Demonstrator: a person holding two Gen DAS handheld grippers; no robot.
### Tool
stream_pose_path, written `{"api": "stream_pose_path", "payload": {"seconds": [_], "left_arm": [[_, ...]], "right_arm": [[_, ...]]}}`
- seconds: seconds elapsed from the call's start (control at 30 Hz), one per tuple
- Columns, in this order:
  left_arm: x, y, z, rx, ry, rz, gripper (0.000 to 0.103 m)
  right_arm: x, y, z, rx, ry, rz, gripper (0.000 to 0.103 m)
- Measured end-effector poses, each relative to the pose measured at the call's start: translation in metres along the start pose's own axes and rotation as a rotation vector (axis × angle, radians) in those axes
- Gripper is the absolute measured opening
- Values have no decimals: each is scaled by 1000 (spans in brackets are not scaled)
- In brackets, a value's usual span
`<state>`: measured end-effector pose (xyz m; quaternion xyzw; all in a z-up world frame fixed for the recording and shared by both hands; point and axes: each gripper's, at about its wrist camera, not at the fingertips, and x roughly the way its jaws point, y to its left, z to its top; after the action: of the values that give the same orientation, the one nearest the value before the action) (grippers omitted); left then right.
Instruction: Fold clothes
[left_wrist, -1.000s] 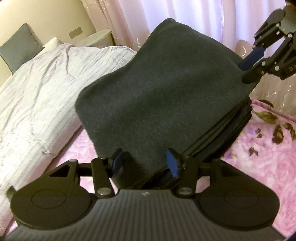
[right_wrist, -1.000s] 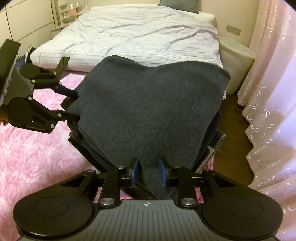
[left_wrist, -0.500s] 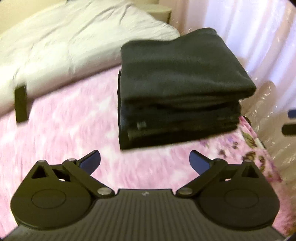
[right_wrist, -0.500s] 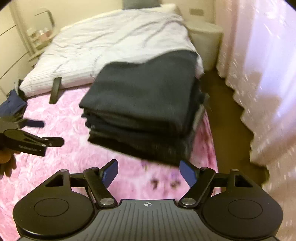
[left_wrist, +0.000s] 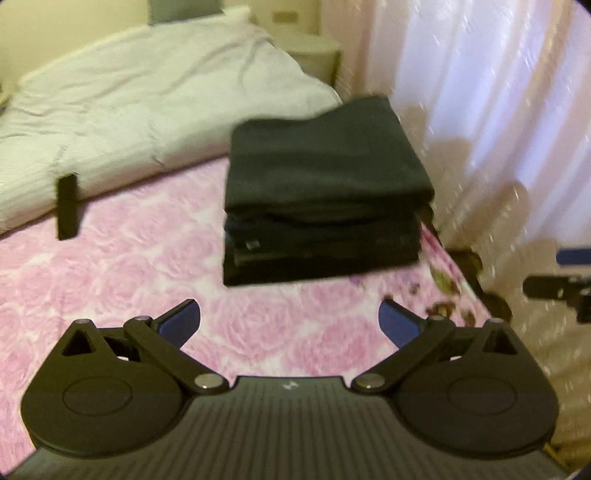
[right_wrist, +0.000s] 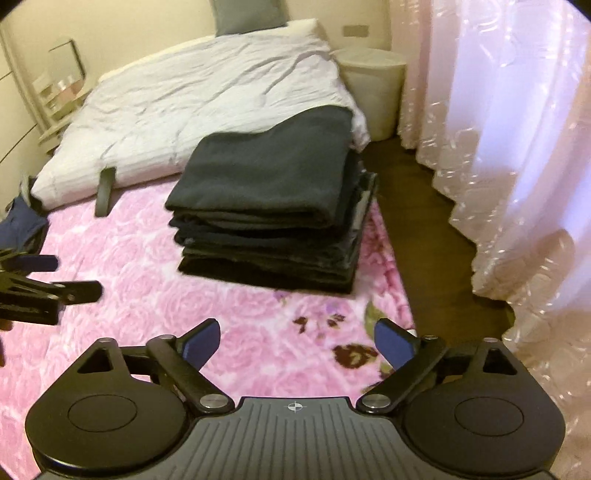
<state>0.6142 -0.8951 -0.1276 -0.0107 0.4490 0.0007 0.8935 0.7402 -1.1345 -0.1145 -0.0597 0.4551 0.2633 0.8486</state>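
A stack of dark folded clothes (left_wrist: 325, 199) (right_wrist: 273, 206) rests on the pink rose blanket (left_wrist: 147, 280) (right_wrist: 140, 258), near its right edge. A charcoal fleece piece lies folded on top. My left gripper (left_wrist: 290, 314) hovers short of the stack, wide open with only blanket between its blue pads. My right gripper (right_wrist: 295, 332) also hangs back from the stack, its jaws opening and nothing between them. Each gripper shows at the edge of the other's view: the right gripper (left_wrist: 554, 273) and the left gripper (right_wrist: 48, 280).
A rumpled white duvet (right_wrist: 207, 96) lies behind the stack. A short black strap-like object (left_wrist: 66, 206) (right_wrist: 105, 192) sits at the duvet's edge. A navy garment (right_wrist: 22, 225) lies at the far left. Right of the bed are wooden floor (right_wrist: 424, 221), a white bin (right_wrist: 373, 88) and pink curtains (right_wrist: 517, 129).
Both grippers let go of the charcoal top piece, opened wide and pulled back and up from the stack. The piece now lies flat on top of the pile.
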Motion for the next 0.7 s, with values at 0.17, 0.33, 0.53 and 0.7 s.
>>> {"api": "stream_pose_path", "payload": {"seconds": [0.17,0.33,0.53,0.7], "left_arm": [[-23,-9,1,-82,-12,71,102],[-38,-10,-6,-115,3,79,102],[-53,0,-13,-94,-7,51,102],[-66,10,-23,-66,-15,34,102]], "right_arm": [[-13,5,0,11,-22,18,101],[-23,14,-5,23,-25,11,103],[-43,26,-14,87,-53,-20,103],[-66,50,-24,126,-89,-82,103]]}}
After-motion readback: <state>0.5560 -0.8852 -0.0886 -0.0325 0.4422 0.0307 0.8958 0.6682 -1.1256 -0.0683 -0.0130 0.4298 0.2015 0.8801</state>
